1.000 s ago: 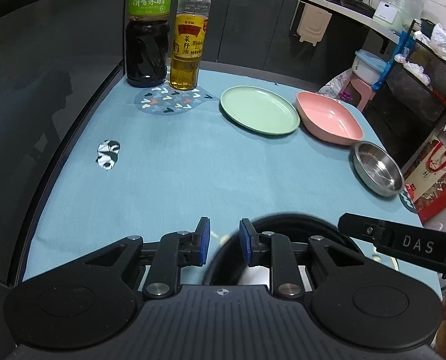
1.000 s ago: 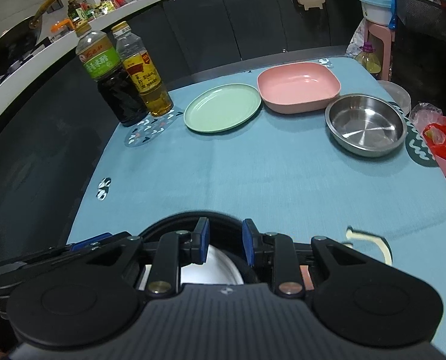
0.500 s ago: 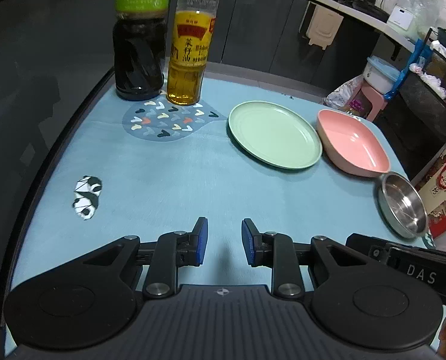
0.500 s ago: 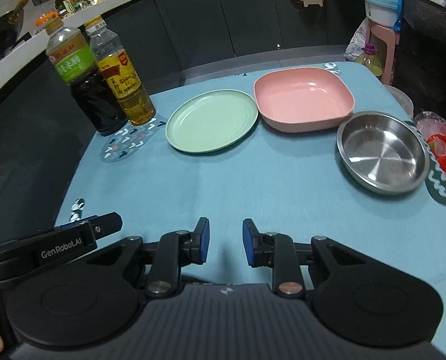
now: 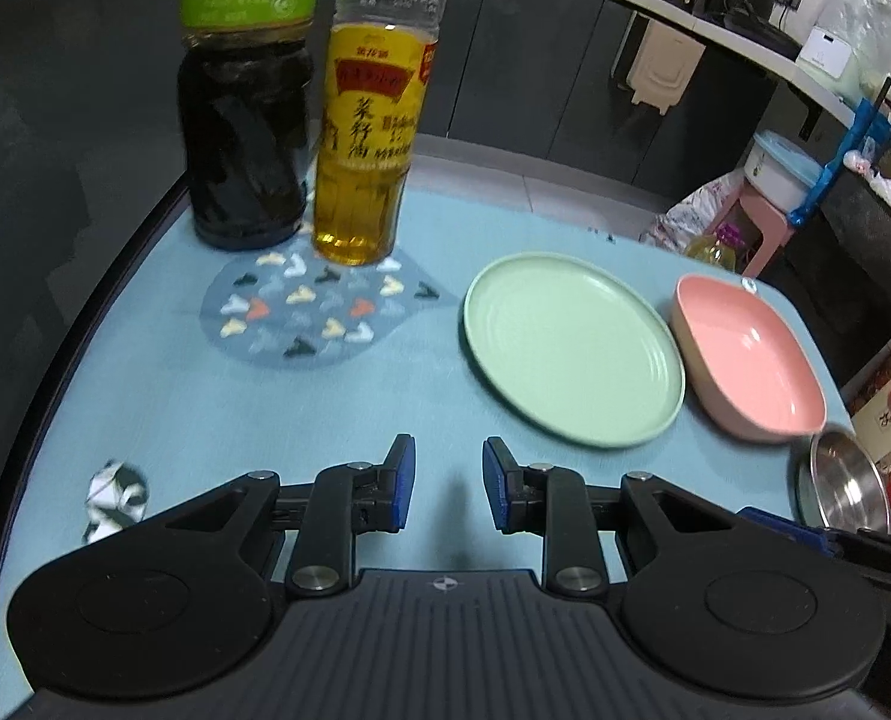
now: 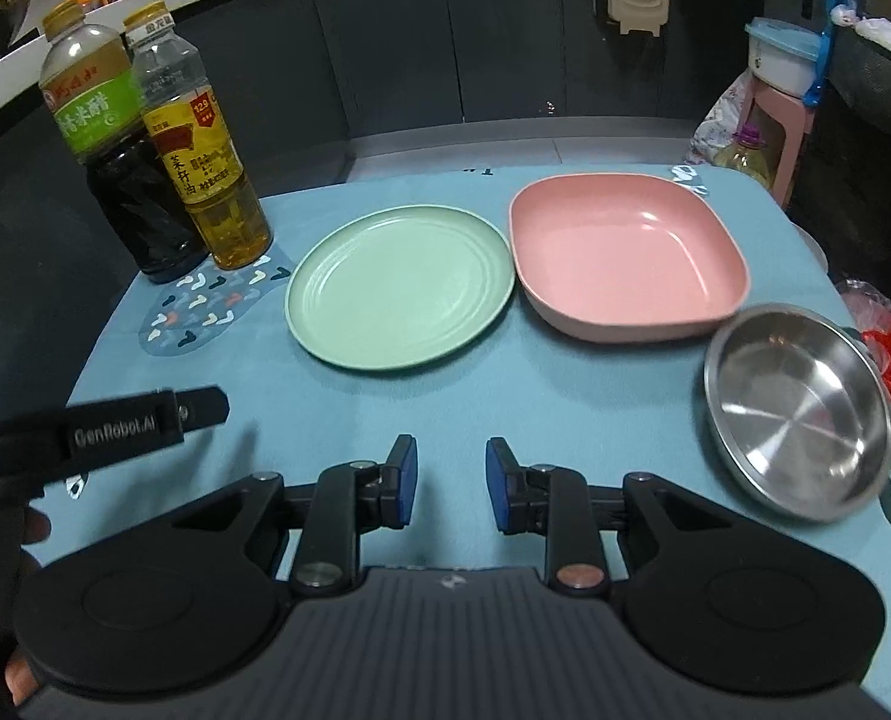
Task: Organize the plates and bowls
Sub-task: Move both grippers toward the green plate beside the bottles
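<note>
Green plate (image 6: 400,288) lies beyond empty right tongs (image 6: 449,483).

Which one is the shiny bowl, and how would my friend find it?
Start at the blue tablecloth and follow the row of dishes away from the two bottles: green plate, then pink dish. The shiny bowl sits last, near the cloth's edge. It is the only bare metal one, round and silvery.

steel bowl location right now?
Right wrist view: the steel bowl sits at the right edge of the blue tablecloth, just in front of the pink dish.
</note>
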